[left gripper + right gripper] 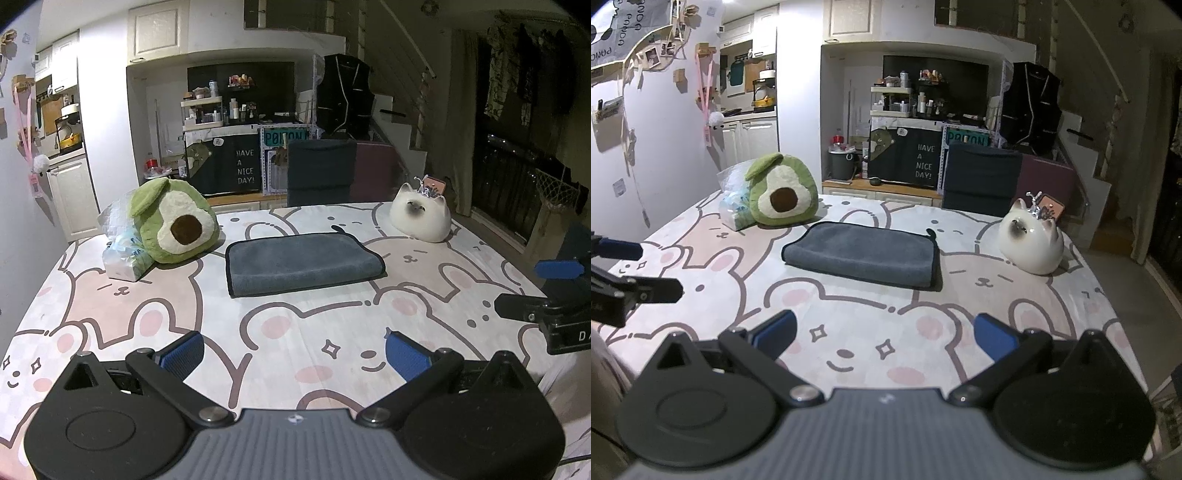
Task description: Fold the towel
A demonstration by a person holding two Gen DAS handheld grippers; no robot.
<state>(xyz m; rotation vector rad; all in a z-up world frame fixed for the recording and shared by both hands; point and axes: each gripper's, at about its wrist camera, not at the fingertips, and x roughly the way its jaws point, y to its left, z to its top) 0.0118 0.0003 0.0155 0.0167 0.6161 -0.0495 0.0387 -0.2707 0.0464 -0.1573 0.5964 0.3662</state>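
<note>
Towel [303,263]: folded, frame centre
Avocado plush [173,221]: upper left
Cat figurine [421,218]: upper right
Left gripper [293,352], right gripper [884,332]: fingers spread, empty

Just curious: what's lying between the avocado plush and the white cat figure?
The folded grey towel lies between the avocado plush and the cat figure, touching neither; both views show it.

The avocado plush [173,221] hides much of the plastic pack [123,254] behind it.

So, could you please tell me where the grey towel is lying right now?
The folded grey towel lies mid-table in both views, between the green avocado plush on its left and the white ceramic cat on its right.
</note>
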